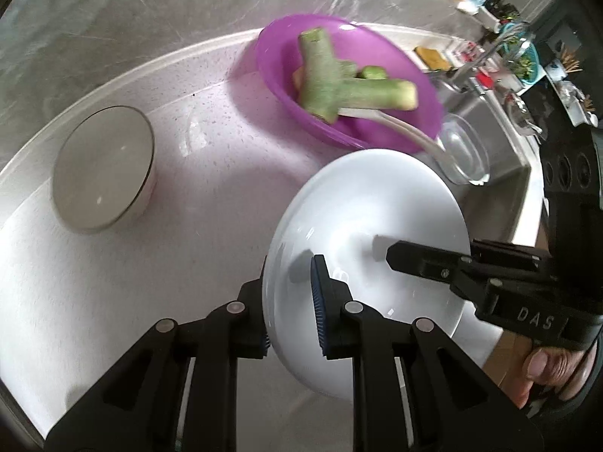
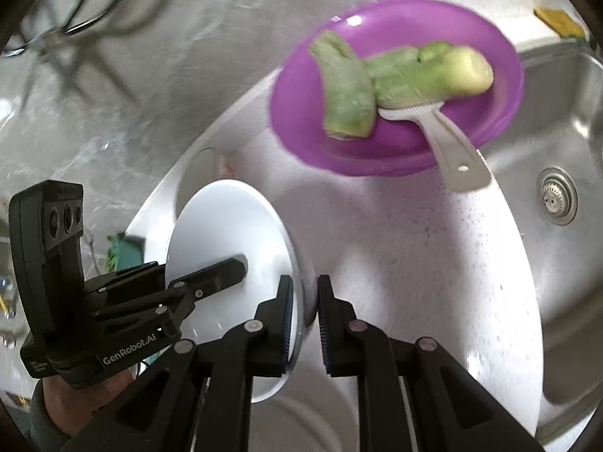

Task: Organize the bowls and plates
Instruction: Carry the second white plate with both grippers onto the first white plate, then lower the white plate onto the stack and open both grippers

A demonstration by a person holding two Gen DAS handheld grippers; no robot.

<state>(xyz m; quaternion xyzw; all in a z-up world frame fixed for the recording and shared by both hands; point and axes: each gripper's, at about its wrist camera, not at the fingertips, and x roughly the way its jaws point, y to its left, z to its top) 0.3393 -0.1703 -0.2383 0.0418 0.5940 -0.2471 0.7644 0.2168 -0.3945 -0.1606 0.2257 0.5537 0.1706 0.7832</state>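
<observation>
Tongs first: the left gripper (image 1: 292, 301) is clamped on the near-left rim of the white plate (image 1: 361, 203), 1 finger under and 1 blue-padded finger over. The right gripper (image 2: 303, 320) pinches the opposite rim the same way. Both views show the plate tilted and apparently held clear of the counter (image 1: 188, 196), carried by the 2 grips alone.

Beyond it, far and slightly right, sits the purple bowl (image 1: 286, 109) with green stalks (image 1: 324, 79) and a white scoop (image 2: 448, 150) whose handle juts toward the plate. A glass bowl (image 1: 465, 154) stands just right of that, at the sink (image 2: 557, 120) edge. A grey-rimmed bowl (image 1: 103, 167) sits on the left, well apart.

Judged from this, the step is carrying the plate to where it gets stacked. Doing it well means keeping both hands rising and travelling together, so neither grip twists or slides on the glazed rim. Level the plate before setting it down, and steer clear of the scoop handle and the glass bowl.
</observation>
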